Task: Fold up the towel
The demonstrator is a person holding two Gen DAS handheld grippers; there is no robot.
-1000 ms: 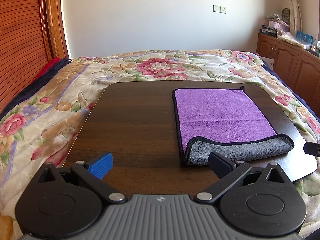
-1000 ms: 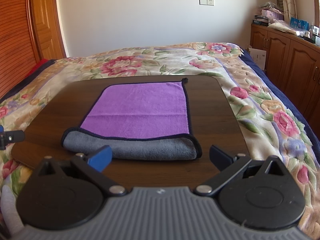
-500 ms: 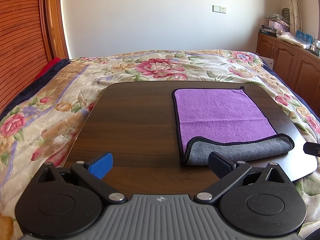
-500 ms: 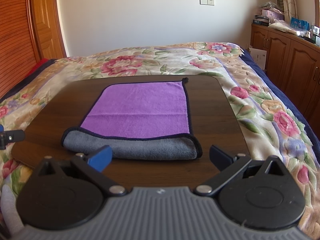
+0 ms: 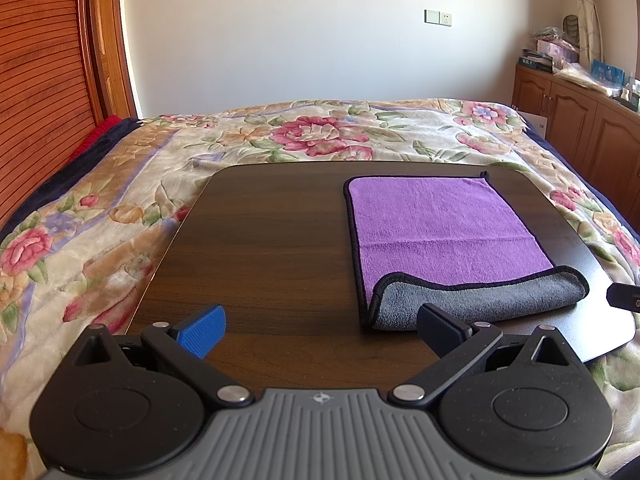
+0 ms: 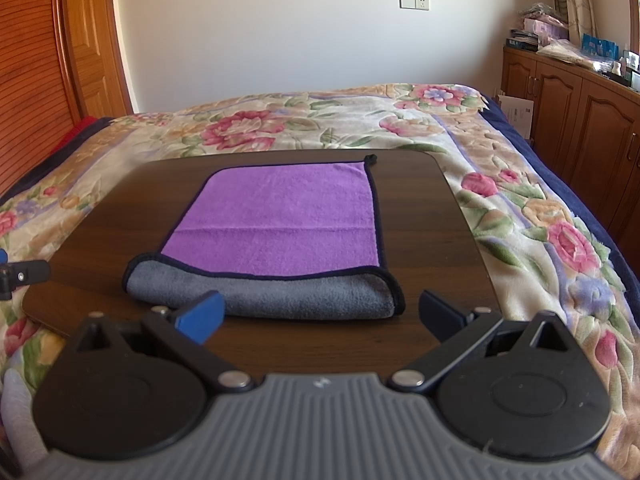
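A purple towel [image 5: 440, 224] with a grey underside and black trim lies flat on the dark wooden board [image 5: 260, 248]. Its near edge is rolled over, showing a grey band [image 5: 480, 300]. The towel also shows in the right wrist view [image 6: 276, 216], with the grey band [image 6: 272, 296] nearest me. My left gripper [image 5: 320, 328] is open and empty, near the board's front edge, left of the towel's near left corner. My right gripper [image 6: 320, 314] is open and empty, just in front of the grey fold. Each gripper's tip shows at the edge of the other view.
The board lies on a bed with a floral blanket [image 5: 100, 220]. A wooden headboard [image 5: 36, 80] stands at the left. Wooden cabinets [image 6: 580, 120] with clutter on top line the right wall. A white wall [image 5: 300, 32] is behind the bed.
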